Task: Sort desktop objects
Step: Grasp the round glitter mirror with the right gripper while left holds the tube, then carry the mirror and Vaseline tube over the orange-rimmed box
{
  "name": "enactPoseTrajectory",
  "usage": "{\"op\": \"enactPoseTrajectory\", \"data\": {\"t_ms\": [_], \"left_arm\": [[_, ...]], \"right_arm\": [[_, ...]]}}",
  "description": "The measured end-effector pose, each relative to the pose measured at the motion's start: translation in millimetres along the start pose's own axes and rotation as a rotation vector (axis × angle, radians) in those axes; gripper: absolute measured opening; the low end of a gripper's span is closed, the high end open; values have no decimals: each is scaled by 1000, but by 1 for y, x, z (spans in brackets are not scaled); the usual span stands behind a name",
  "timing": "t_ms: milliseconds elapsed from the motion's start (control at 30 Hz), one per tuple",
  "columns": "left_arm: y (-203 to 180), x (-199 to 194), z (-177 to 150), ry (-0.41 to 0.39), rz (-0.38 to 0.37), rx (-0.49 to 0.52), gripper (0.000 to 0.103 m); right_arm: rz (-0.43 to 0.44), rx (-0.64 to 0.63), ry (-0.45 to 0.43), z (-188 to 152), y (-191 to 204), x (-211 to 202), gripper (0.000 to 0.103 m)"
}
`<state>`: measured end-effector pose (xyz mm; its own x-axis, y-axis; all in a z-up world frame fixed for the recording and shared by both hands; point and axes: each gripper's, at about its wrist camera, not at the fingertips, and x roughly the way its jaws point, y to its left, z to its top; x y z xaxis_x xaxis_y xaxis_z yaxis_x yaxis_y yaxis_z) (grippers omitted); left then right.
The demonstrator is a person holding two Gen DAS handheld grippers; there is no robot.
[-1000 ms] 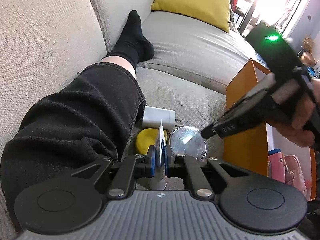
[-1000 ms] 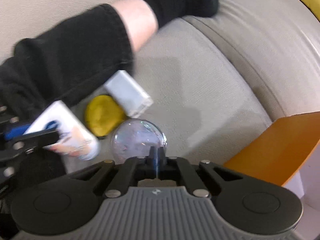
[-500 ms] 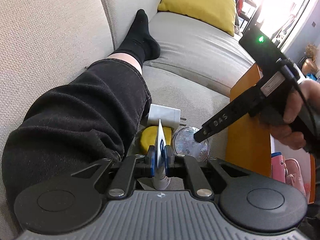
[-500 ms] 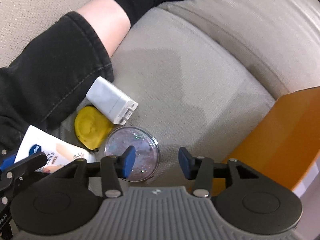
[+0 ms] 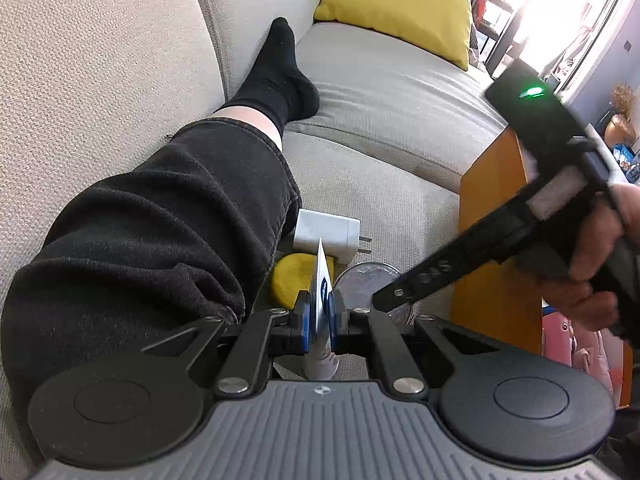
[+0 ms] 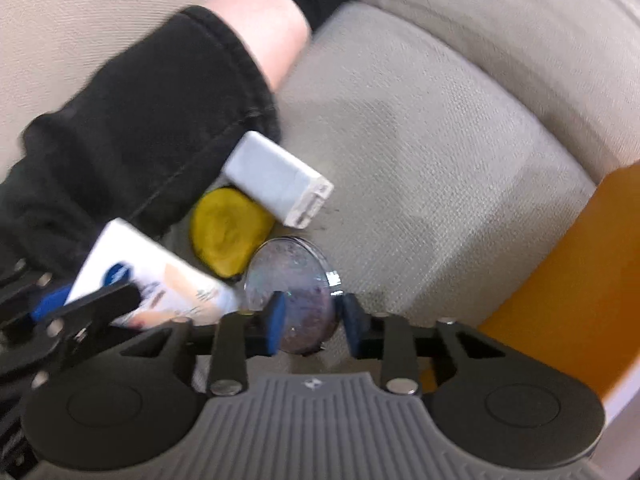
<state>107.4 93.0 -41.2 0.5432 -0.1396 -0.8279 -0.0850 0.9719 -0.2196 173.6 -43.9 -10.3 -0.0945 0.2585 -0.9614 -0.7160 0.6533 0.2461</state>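
Beige fabric sofa, small clutter beside an orange box.
Left gripper clenches a white tube; right gripper jaws are closing around a round glittery disc, near the box.

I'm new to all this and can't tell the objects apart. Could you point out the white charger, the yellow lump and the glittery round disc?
white charger (image 6: 272, 176), right wrist view, its broad top face
yellow lump (image 6: 228, 230), right wrist view, its middle
glittery round disc (image 6: 292, 276), right wrist view, its flat face
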Motion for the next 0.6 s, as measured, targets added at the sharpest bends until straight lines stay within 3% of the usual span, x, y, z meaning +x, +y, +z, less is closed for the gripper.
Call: {"op": "enactPoseTrajectory", "data": {"t_ms": [133, 267, 433, 600], "left_arm": [[-2, -2, -2, 4, 3, 5, 9], [-4, -4, -5, 10, 4, 8, 9], [-4, -6, -10, 10, 10, 2, 9], [-7, -16, -13, -40, 2, 3, 9]], "right_arm": [[9, -98, -60, -17, 21, -21, 17], [68, -135, -72, -27, 43, -23, 15], [88, -120, -124, -29, 46, -19, 15], [93, -88, -213, -52, 41, -38, 14]]}}
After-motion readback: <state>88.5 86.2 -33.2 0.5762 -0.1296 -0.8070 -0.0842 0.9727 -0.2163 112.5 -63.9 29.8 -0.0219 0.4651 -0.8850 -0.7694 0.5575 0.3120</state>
